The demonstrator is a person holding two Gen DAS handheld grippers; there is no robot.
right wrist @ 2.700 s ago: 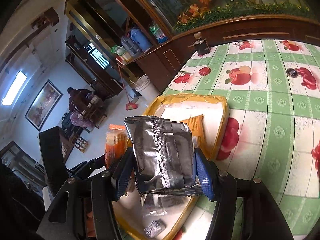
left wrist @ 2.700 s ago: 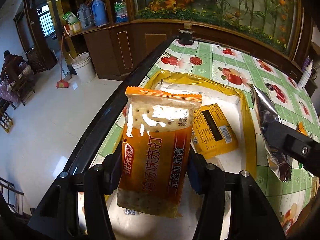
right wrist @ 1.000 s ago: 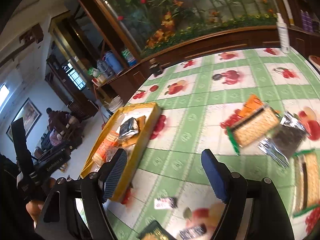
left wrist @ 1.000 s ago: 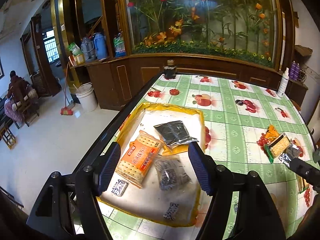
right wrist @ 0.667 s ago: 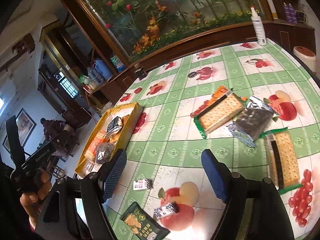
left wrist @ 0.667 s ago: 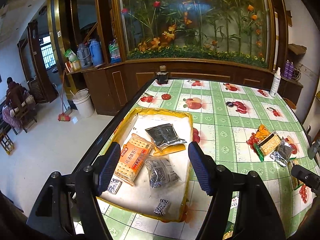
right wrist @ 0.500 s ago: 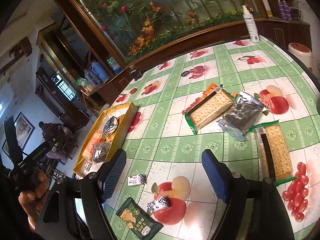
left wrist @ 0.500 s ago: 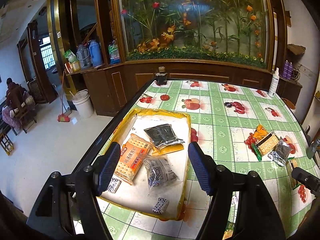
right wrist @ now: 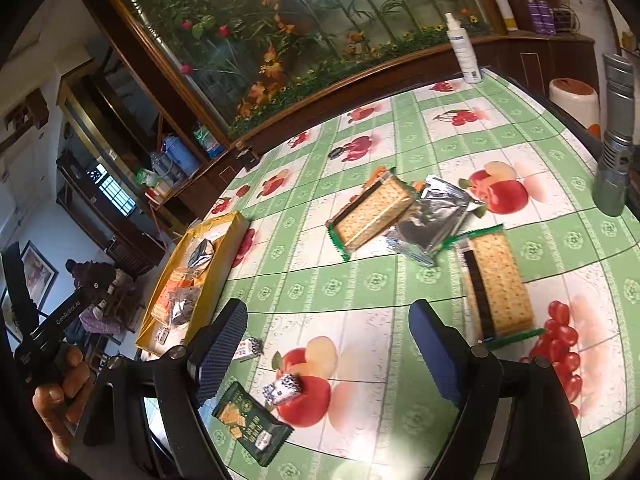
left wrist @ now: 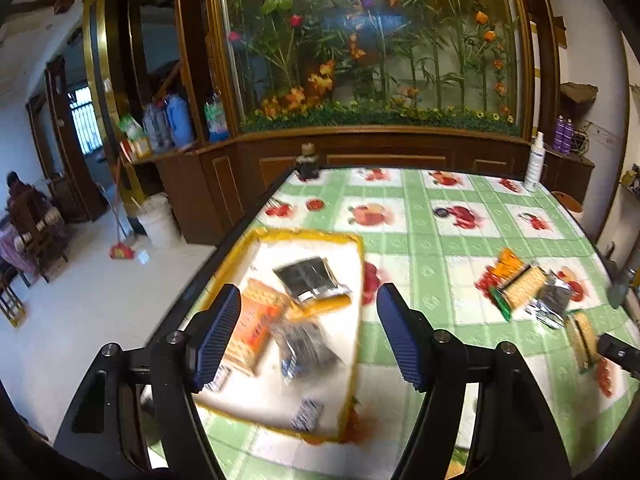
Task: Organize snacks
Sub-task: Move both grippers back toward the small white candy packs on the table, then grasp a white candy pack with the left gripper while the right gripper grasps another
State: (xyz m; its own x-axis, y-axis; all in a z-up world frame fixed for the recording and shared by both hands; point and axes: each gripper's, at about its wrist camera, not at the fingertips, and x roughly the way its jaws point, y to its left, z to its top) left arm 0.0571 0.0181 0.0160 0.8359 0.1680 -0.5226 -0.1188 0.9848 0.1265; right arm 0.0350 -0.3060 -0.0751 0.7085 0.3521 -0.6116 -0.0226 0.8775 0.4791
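A yellow-rimmed tray (left wrist: 360, 264) on the table's left side holds an orange cracker pack (left wrist: 256, 326), a silver-black pouch (left wrist: 310, 278), a clear bag (left wrist: 300, 346) and small candies. My left gripper (left wrist: 308, 332) is open and empty, raised above the tray. My right gripper (right wrist: 326, 350) is open and empty above the table. Ahead of it lie a green-edged cracker pack (right wrist: 374, 212), a silver pouch (right wrist: 430, 222), a second cracker pack (right wrist: 496, 284), a dark green snack pack (right wrist: 250, 422) and two small candies (right wrist: 282, 388). The tray also shows in the right wrist view (right wrist: 224, 264).
The table has a green-and-white fruit-print cloth (left wrist: 420, 236). A white spray bottle (right wrist: 464, 50) stands at its far edge, a small dark jar (left wrist: 307, 162) at the far left corner. A grey cylinder (right wrist: 614, 136) stands at the right. A wooden cabinet with flowers is behind.
Both grippers let go of their packs, which now lie in the tray, and pulled back and up. The right gripper swung right over the loose snacks on the table.
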